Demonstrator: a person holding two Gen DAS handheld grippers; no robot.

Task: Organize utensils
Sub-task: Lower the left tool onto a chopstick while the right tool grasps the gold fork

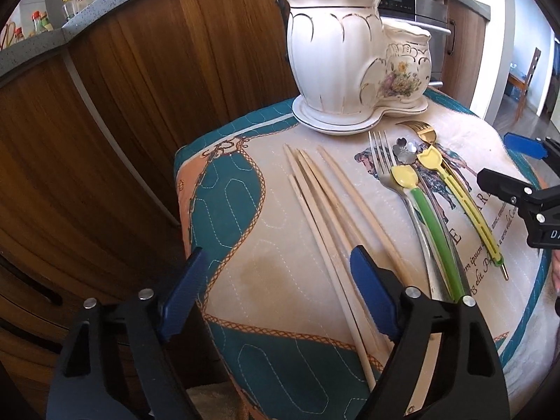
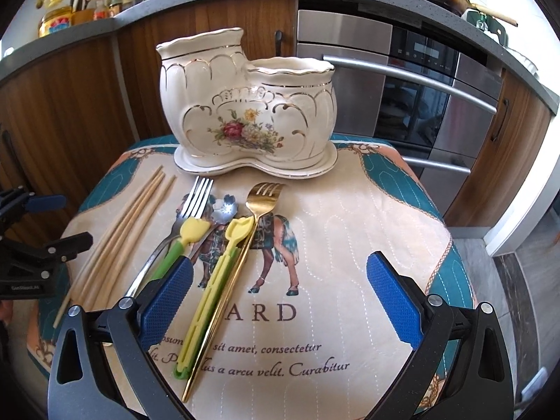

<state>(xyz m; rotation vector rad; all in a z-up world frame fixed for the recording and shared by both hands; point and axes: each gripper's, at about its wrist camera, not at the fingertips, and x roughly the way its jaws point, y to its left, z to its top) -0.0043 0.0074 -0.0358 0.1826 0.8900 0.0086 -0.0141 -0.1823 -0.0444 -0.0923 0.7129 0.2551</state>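
A cream two-compartment ceramic holder stands at the far side of the quilted cloth. Several wooden chopsticks lie left of it. Beside them are a silver fork, a flower-shaped spoon, a gold fork and two yellow tulip-headed utensils. My left gripper hangs open over the near ends of the chopsticks. My right gripper is open above the yellow and gold handles, gripping nothing.
Wooden cabinet doors close off the back and left. A steel oven stands behind the cloth at the right. Bottles and jars sit on the counter above. The cloth drops away at its edges.
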